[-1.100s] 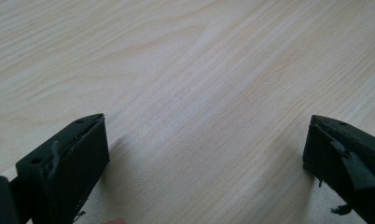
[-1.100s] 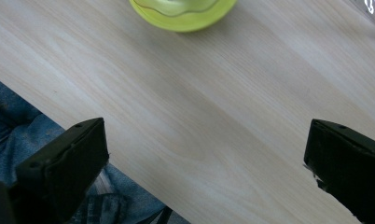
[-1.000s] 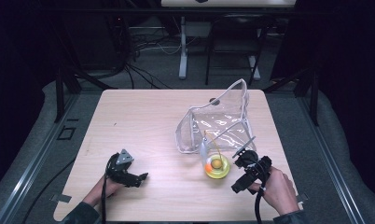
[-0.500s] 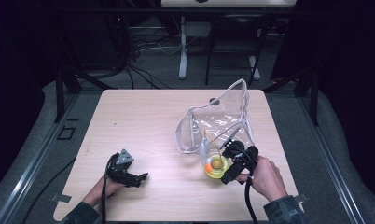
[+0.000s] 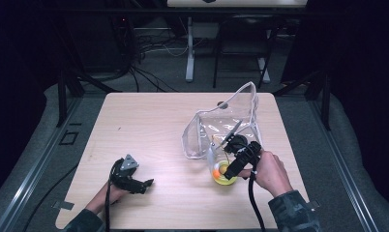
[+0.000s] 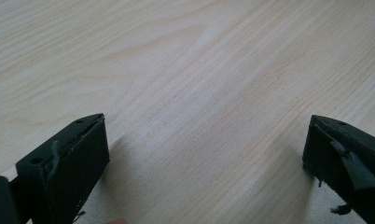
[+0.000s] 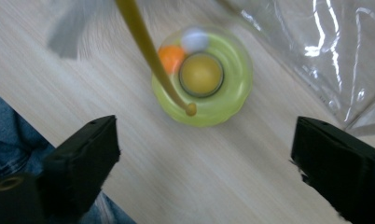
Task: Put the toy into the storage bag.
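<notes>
The table [image 5: 149, 121] carried little — a clear bag [image 5: 221, 128] standing open toward its right half, and just in front of that bag a small yellow-green toy [image 5: 224, 175]. In the right gripper view the toy [image 7: 202, 77] showed as a round ring-shaped base with an orange ball [image 7: 170, 56] and a white ball [image 7: 195, 39] in its channel, a yellow knob at the centre and a thin yellow wand [image 7: 150, 51] rising from its rim with something grey and blurred at the top.

The toy sat on the wood, outside the bag though near its mouth, so the packing looked not yet done; the likely remainder was to grasp the toy, lift it and set it inside.

The right gripper [image 5: 233, 166] hovered over the toy, its jaws wide apart though they had just been closing a little, with nothing pinched between them — the toy lay beyond the tips. The left gripper [image 5: 134, 182] rested near the table's front left, well apart from the bag, jaws spread over bare wood and holding nothing.
</notes>
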Tool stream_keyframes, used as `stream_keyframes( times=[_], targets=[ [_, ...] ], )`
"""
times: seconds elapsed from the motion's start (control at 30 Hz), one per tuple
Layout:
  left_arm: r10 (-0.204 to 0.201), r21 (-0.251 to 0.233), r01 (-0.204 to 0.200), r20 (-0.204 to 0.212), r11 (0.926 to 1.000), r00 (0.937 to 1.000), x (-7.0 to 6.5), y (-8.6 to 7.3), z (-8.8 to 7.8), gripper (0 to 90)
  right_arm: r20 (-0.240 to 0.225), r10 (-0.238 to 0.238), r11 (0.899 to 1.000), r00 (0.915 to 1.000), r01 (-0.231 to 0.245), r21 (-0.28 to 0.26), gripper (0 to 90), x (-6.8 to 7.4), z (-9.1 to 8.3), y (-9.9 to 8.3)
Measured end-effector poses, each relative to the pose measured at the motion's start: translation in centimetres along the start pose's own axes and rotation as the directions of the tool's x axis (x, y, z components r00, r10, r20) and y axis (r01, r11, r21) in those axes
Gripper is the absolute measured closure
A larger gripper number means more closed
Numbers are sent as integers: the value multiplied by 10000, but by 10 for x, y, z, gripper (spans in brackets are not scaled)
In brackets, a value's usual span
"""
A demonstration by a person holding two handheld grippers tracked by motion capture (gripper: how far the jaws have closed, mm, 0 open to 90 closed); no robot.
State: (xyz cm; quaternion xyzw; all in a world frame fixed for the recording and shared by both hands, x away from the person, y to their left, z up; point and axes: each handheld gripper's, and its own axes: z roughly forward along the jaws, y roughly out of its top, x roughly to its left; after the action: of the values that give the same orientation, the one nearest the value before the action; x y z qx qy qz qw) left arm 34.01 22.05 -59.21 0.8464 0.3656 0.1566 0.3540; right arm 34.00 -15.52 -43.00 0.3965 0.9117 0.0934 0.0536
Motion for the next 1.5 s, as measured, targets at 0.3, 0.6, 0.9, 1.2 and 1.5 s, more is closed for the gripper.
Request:
stream_keyframes(
  times=[0.3,0.6,0.9,1.2,1.5],
  targets=[
    [9,4,-9,7,10000,10000,0,0,0,3,293,-665,9978,9974,663,78,410,5,-15,22],
    [-48,-13,48,30,10000,10000,0,0,0,3,317,-1171,9915,9926,1150,615,683,8,-22,34],
    [-6,-6,6,9,10000,10000,0,0,0,2,241,-1282,9870,9915,1252,1012,871,8,-24,40],
    [-7,-5,7,12,10000,10000,0,0,0,3,272,-1210,9851,9923,1167,1267,877,0,-31,44],
    [2,1,-2,25,10000,10000,0,0,0,2,362,-1088,9855,9934,1030,1345,877,-7,-50,44]
  ],
)
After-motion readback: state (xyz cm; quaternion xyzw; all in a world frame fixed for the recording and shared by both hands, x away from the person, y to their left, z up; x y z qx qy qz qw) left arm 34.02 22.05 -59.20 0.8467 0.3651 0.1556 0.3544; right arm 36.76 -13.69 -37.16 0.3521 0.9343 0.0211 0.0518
